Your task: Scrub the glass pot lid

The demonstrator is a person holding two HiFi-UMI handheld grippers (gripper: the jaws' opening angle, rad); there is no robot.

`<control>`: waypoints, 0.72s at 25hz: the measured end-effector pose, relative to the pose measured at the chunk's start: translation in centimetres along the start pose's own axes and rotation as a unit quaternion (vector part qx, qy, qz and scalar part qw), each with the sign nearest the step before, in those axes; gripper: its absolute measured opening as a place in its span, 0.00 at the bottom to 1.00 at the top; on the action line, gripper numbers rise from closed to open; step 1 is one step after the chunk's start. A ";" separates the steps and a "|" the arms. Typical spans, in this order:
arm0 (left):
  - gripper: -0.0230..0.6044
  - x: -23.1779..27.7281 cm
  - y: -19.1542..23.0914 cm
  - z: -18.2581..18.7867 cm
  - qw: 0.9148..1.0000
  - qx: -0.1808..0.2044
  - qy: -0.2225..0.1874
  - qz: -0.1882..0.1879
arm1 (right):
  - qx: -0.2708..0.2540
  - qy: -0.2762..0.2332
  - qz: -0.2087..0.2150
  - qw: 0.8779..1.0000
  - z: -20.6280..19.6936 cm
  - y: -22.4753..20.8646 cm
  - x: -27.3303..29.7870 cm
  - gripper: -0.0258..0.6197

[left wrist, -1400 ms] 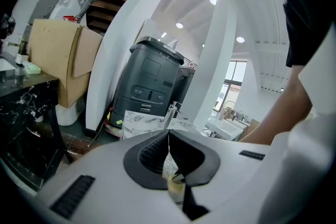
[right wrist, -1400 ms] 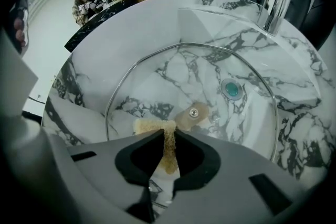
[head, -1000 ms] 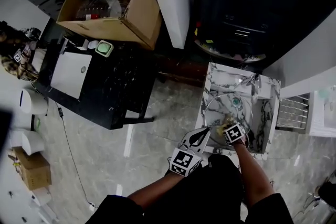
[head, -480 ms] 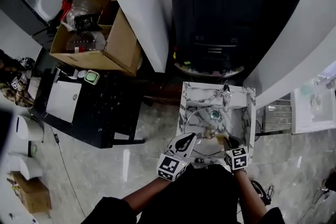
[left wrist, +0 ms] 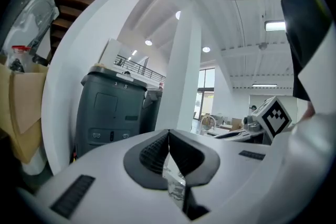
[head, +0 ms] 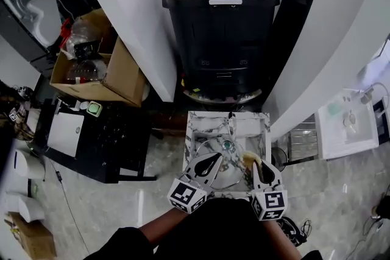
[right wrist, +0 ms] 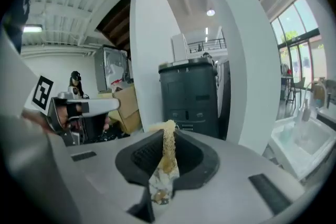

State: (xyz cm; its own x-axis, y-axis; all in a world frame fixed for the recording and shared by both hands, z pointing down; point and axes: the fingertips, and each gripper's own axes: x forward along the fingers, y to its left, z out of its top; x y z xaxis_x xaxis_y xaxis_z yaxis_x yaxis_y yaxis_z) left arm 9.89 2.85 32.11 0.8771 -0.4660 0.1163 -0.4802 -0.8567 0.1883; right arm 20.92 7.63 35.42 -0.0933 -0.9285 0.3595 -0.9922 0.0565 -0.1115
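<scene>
The glass pot lid point(head: 226, 162) lies in a small marble basin point(head: 196, 125), its knob point(head: 228, 144) toward the far side. In the head view my left gripper point(head: 213, 161) sits over the lid's near left rim. In the left gripper view its jaws point(left wrist: 168, 136) are shut tip to tip, with nothing showing between them. My right gripper point(head: 256, 164) is at the lid's right edge, shut on a yellow scrub sponge point(head: 249, 158). In the right gripper view the sponge point(right wrist: 168, 152) stands pinched in the right gripper point(right wrist: 167, 139).
A tall black wheeled bin point(head: 220, 21) stands just behind the basin, between white pillars. A faucet point(head: 230, 122) rises at the basin's far rim. A cardboard box point(head: 91, 70) and a black table point(head: 91, 131) are at the left. A white sink point(head: 344, 122) and a metal rack point(head: 301, 143) are at the right.
The head view has tilted up, so the basin now sits lower centre. My right gripper drew the sponge from over the lid to its right edge. The left gripper stayed at the lid's near rim.
</scene>
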 end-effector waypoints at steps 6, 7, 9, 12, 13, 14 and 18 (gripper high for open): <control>0.06 1.0 -0.5 3.5 0.999 -0.019 -0.023 0.028 | -0.011 -0.054 0.025 0.998 6.5 -0.3 -0.5 0.13; 0.06 0.8 -0.5 3.7 0.999 -0.014 -0.023 0.036 | -0.016 -0.061 0.027 0.998 7.0 -0.2 -0.4 0.13; 0.06 0.4 -0.1 3.9 0.998 -0.006 -0.025 0.054 | -0.029 -0.074 0.029 0.996 8.0 0.0 -0.2 0.13; 0.06 -0.3 0.6 4.2 0.996 0.011 -0.027 0.080 | -0.042 -0.098 0.034 0.994 8.9 0.6 -0.2 0.13; 0.06 -0.7 0.7 4.2 0.996 0.014 -0.029 0.088 | -0.044 -0.110 0.039 0.992 9.1 1.0 -0.3 0.13; 0.06 -1.0 0.9 4.1 0.995 0.013 -0.032 0.096 | -0.046 -0.120 0.044 0.991 9.1 1.4 -0.5 0.13; 0.06 -1.9 1.4 4.0 0.992 0.006 -0.039 0.121 | -0.052 -0.128 0.047 0.989 8.5 1.8 -0.6 0.13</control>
State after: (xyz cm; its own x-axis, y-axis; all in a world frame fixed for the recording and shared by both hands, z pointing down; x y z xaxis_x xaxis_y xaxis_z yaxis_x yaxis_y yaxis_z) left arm 7.56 1.64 28.31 0.7348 -0.6734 0.0808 -0.6768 -0.7203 0.1517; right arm 19.93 5.20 27.09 -0.1756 -0.9788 0.1050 -0.9844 0.1731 -0.0325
